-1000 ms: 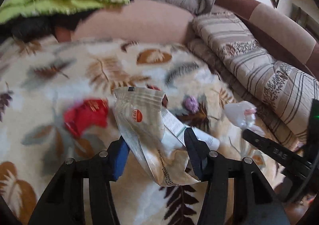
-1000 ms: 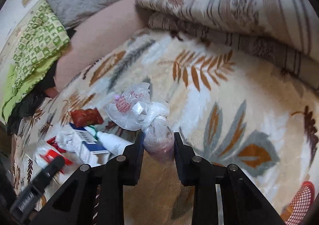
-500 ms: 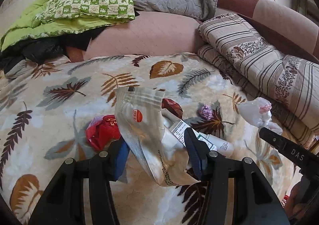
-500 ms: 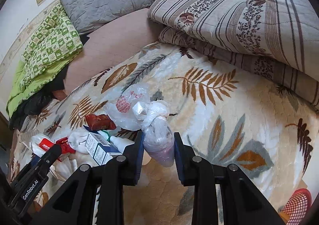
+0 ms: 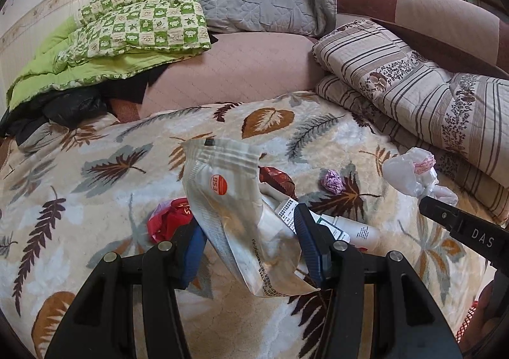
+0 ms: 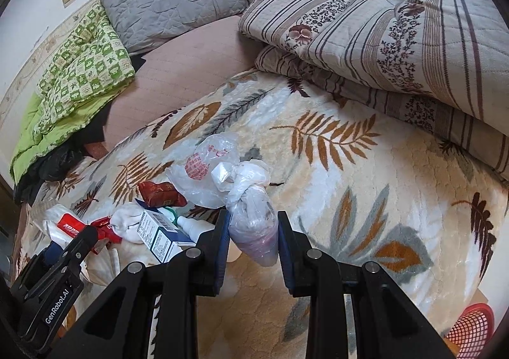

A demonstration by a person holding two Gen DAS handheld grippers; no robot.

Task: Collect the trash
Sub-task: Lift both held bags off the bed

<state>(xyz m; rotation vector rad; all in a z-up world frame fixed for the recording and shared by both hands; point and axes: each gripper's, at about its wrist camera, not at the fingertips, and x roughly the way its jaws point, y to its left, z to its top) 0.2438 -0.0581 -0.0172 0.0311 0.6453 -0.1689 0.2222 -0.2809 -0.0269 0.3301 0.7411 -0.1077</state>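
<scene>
Red basket (image 6: 470, 330) cut off at frame edge, medicine box (image 6: 160, 233) half-hidden behind gripper finger

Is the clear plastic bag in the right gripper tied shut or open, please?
Tied shut: the clear plastic bag narrows to a knot above the right gripper fingers, with its bulging lower part pinched between them.

Glossy foil pouch (image 5: 235, 209); plush fleecy blanket (image 5: 95, 174).

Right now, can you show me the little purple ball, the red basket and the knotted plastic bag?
purple ball (image 5: 332, 181), left wrist view, its crinkled middle.
red basket (image 6: 470, 324), right wrist view, its mesh wall.
knotted plastic bag (image 6: 253, 225), right wrist view, its bulging lower half.
</scene>
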